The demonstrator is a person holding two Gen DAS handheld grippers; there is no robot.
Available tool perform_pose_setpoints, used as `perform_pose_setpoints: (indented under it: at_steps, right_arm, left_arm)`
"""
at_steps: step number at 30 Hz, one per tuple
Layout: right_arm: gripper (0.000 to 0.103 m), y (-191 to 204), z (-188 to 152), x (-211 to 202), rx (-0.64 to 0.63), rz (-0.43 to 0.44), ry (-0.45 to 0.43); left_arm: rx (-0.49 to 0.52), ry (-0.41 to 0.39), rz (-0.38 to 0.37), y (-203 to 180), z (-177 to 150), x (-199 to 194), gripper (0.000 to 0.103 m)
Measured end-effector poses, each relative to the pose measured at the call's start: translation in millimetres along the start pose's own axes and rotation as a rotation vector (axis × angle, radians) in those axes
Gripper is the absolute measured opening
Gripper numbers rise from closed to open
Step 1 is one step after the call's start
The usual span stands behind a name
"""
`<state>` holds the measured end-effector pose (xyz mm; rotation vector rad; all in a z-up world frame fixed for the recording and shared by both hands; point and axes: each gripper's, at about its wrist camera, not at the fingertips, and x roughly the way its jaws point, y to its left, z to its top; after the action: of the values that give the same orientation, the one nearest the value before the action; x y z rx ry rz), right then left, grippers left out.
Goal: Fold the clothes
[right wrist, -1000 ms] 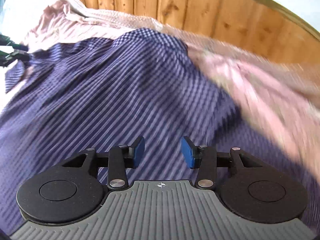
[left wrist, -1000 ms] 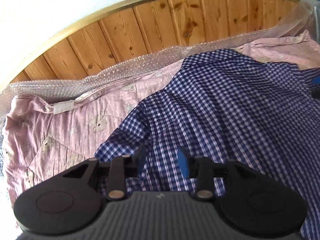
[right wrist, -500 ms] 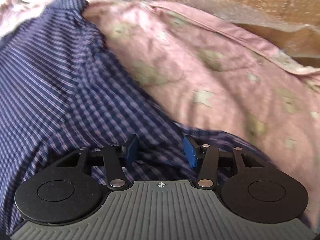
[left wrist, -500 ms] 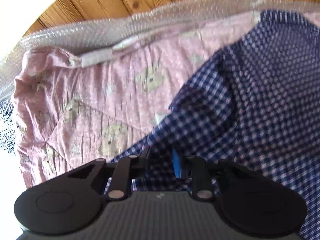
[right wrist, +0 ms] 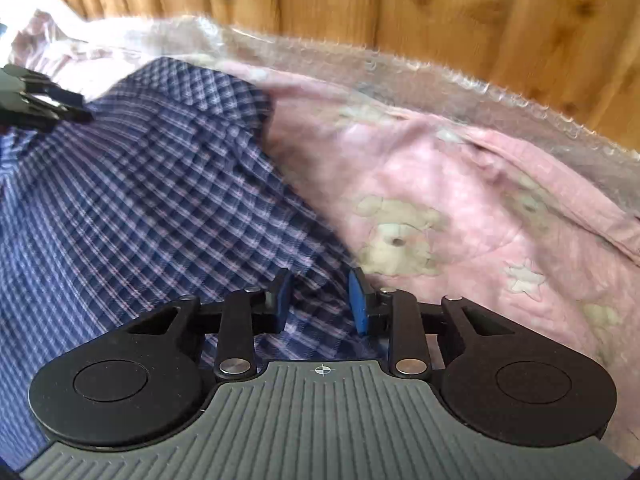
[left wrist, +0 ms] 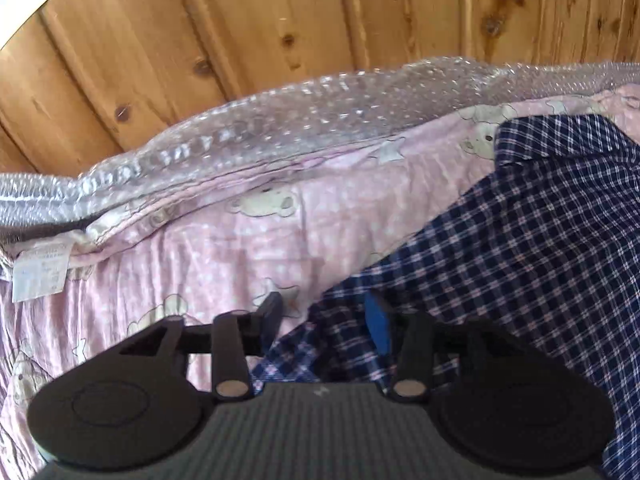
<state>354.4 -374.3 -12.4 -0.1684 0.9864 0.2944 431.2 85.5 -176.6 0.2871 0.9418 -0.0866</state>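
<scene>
A dark blue checked shirt [left wrist: 520, 240] lies spread on a pink quilt [left wrist: 200, 240] printed with bears. My left gripper [left wrist: 324, 318] is at the shirt's left edge. Its jaws are opening, and the shirt's edge lies loose between them; the left finger is over bare quilt. In the right wrist view the shirt [right wrist: 160, 180] fills the left half. My right gripper [right wrist: 320, 300] is at its right edge, where shirt meets quilt [right wrist: 460, 200]. Its jaws are closing, with a fold of shirt between them and a gap still showing. The left gripper [right wrist: 40, 100] shows at the far left there.
Bubble wrap [left wrist: 300, 120] runs along the quilt's far edge, against a wooden plank wall [left wrist: 280, 20]. A white care label [left wrist: 40, 276] is sewn at the quilt's left edge. In the right wrist view the bubble wrap [right wrist: 440, 80] and wall [right wrist: 440, 0] are close behind.
Both grippers have moved outward from over the shirt to its side edges. The left jaws narrowed on the cloth, then spread wider. The right jaws have drawn closer together.
</scene>
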Motion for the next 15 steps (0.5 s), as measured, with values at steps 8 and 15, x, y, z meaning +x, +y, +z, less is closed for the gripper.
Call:
perform_pose_setpoints:
  at_steps: [8, 15]
  right_arm:
    - [0.033, -4.8, -11.9, -55.6, 0.024, -0.095, 0.019]
    - [0.033, 24.1, -82.6, -73.8, -0.039, 0.018, 0.109]
  left_arm:
    - [-0.11, -0.103, -0.066, 23.4, 0.4, -55.9, 0.038]
    - [0.11, 0.02, 0.054, 13.3, -40.7, -28.8, 0.049]
